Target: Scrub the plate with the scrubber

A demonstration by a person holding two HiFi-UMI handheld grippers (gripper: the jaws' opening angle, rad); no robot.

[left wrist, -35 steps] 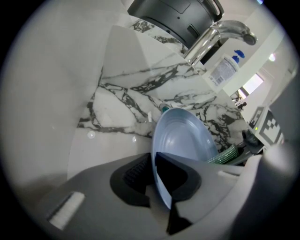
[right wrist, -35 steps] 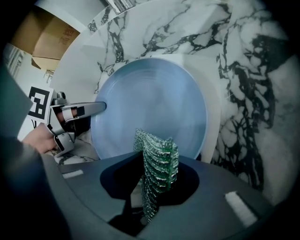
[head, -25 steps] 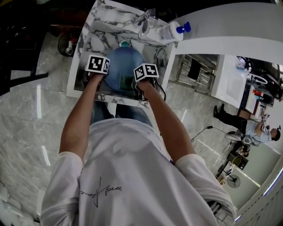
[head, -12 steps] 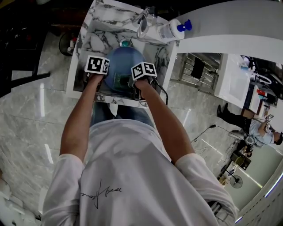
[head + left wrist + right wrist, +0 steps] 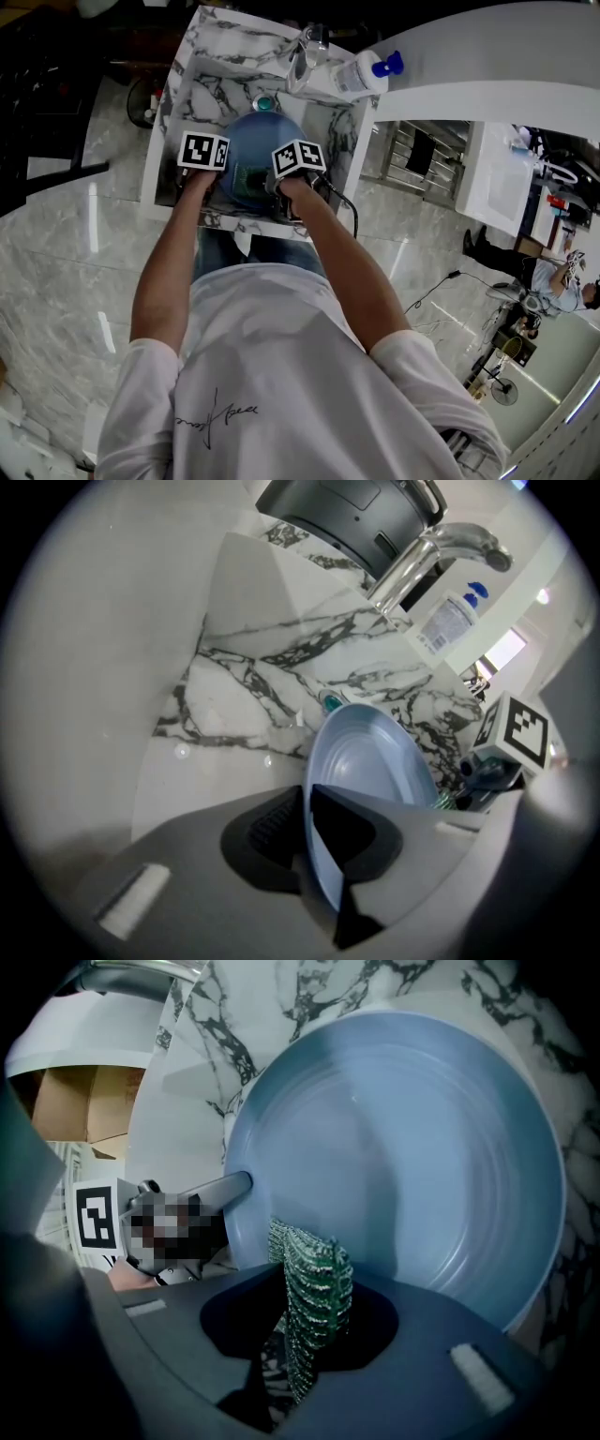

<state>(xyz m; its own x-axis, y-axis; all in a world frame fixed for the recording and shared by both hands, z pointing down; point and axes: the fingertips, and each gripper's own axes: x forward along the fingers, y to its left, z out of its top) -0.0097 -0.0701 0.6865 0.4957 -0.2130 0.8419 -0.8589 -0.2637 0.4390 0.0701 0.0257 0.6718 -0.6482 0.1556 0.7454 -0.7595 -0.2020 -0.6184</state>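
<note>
A light blue plate (image 5: 255, 150) is held tilted over a marble sink (image 5: 211, 70). My left gripper (image 5: 306, 846) is shut on the plate's (image 5: 370, 771) rim, which runs between its jaws. My right gripper (image 5: 305, 1335) is shut on a green mesh scrubber (image 5: 309, 1302), whose top edge lies against the plate's (image 5: 422, 1157) inner face near its lower left. In the head view the left gripper (image 5: 202, 157) sits at the plate's left edge and the right gripper (image 5: 292, 167) at its right, with the scrubber (image 5: 251, 176) showing between them.
A chrome tap (image 5: 427, 560) stands behind the sink, with a white pump bottle with a blue cap (image 5: 364, 73) beside it on the ledge. A teal drain plug (image 5: 264, 103) shows beyond the plate. A person (image 5: 539, 281) stands far off at the right.
My right gripper with the scrubber has slid leftward across the plate's face. The left gripper keeps its hold on the rim and has barely shifted.
</note>
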